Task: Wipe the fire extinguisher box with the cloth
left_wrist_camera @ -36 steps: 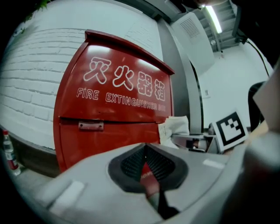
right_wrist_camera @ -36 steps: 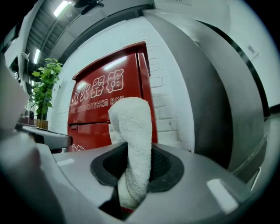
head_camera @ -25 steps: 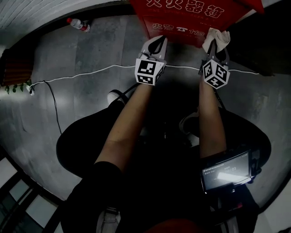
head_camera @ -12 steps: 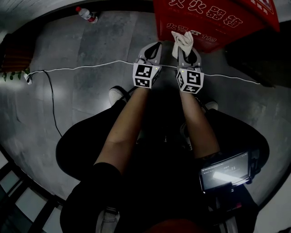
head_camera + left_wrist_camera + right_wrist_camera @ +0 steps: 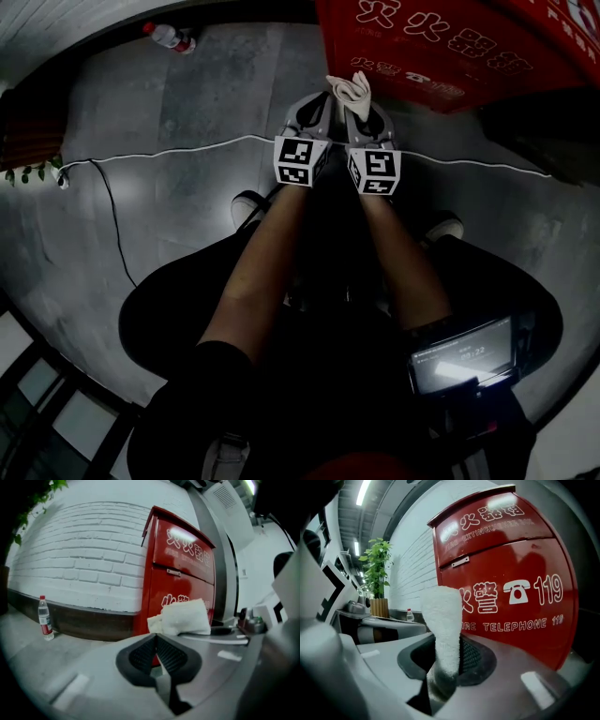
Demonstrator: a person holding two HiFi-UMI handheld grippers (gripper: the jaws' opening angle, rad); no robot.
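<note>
Cloth (image 5: 349, 87) (clamped), right hand-held gripper (image 5: 359, 103) — shifted left

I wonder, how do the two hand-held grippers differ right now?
The left hand-held gripper is shut and empty; the right hand-held gripper is shut on the white cloth. The left's jaws meet; the right's are held apart by cloth. Both face the red box, side by side.

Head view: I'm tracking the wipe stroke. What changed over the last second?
The right gripper carried the cloth leftward along the lower front of the fire extinguisher box, ending right beside the left gripper. Unchanged: the cloth is clamped in the right gripper, the left gripper is shut and empty, and the bottle stands by the wall.
</note>
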